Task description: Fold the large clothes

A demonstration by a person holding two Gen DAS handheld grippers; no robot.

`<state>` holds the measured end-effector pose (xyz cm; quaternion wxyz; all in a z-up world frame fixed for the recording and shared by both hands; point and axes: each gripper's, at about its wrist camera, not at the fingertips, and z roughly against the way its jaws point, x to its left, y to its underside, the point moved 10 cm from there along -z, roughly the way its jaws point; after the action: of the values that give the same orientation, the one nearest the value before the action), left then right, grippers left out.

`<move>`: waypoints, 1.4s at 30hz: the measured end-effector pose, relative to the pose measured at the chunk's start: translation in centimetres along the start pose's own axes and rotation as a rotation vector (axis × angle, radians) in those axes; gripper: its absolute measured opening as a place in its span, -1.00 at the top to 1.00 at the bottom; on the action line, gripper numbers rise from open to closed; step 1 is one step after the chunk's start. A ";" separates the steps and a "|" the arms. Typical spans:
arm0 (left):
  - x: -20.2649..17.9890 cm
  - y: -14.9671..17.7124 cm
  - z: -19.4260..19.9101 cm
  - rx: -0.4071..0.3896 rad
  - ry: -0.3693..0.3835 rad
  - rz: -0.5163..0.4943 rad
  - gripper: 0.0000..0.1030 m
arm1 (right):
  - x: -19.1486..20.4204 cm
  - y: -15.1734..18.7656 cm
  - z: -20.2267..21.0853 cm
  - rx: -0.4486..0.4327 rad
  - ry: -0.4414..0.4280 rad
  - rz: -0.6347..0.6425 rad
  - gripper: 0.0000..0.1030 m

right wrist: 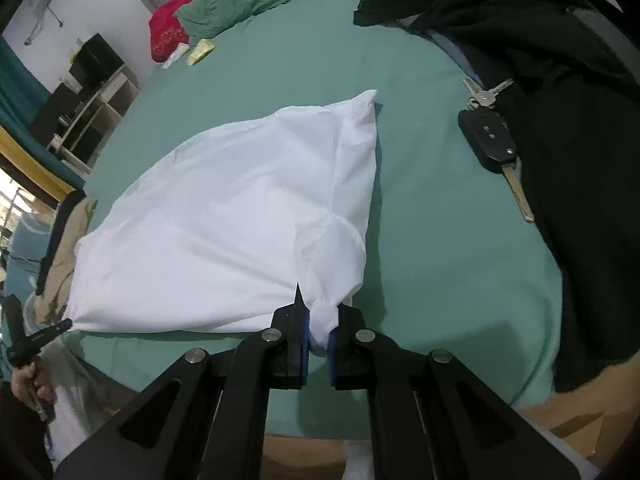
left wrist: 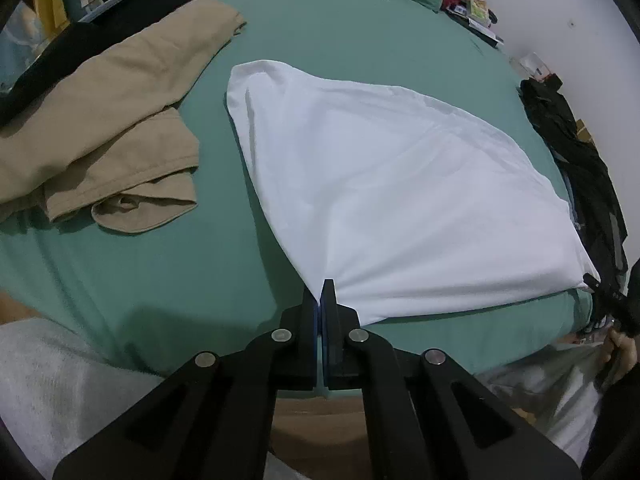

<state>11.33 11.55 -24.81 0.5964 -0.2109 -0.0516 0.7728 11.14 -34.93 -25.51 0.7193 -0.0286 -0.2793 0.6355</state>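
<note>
A large white cloth (left wrist: 392, 200) lies spread on the green bed sheet (left wrist: 160, 280), its near edge lifted and stretched between both grippers. My left gripper (left wrist: 321, 294) is shut on the cloth's near left corner. My right gripper (right wrist: 320, 312) is shut on the bunched near right corner of the white cloth (right wrist: 224, 224). The right gripper also shows at the right edge of the left wrist view (left wrist: 600, 286), and the left gripper at the left edge of the right wrist view (right wrist: 60, 326).
Tan trousers (left wrist: 104, 120) lie crumpled left of the cloth, over a black garment (left wrist: 80, 40). Dark clothes (right wrist: 560, 120) are piled on the right, with a car key and keys (right wrist: 492, 140) beside them. Green pillow (right wrist: 232, 4) and red item (right wrist: 172, 28) lie at the bed's head.
</note>
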 end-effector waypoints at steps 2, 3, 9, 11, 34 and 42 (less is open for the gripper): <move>-0.2 -0.1 -0.3 0.000 -0.015 -0.006 0.96 | 0.1 0.1 0.0 0.002 0.016 0.004 0.89; -0.5 -0.4 -0.5 0.006 -0.020 -0.010 0.96 | 0.0 0.2 -0.2 0.005 0.024 0.001 0.89; -0.8 -0.8 1.9 -0.076 -0.029 -0.041 0.31 | -1.9 -0.1 0.1 -0.011 0.127 -0.063 0.11; -1.7 -1.6 2.8 -0.128 -0.025 -0.053 0.19 | -1.1 -1.0 1.3 -0.078 0.138 -0.043 0.09; -11.3 1.0 -5.4 -0.005 -0.012 -0.205 0.18 | 5.8 1.1 -5.7 0.017 0.161 0.270 -0.41; -12.5 1.0 -0.8 -0.135 -0.003 -0.196 0.18 | 6.6 2.1 -1.5 -0.088 0.062 0.118 -0.65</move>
<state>13.26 -0.62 -22.55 0.6534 -0.2437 -0.1248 0.7058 10.17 -27.90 -25.20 0.6871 -0.0961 -0.2824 0.6625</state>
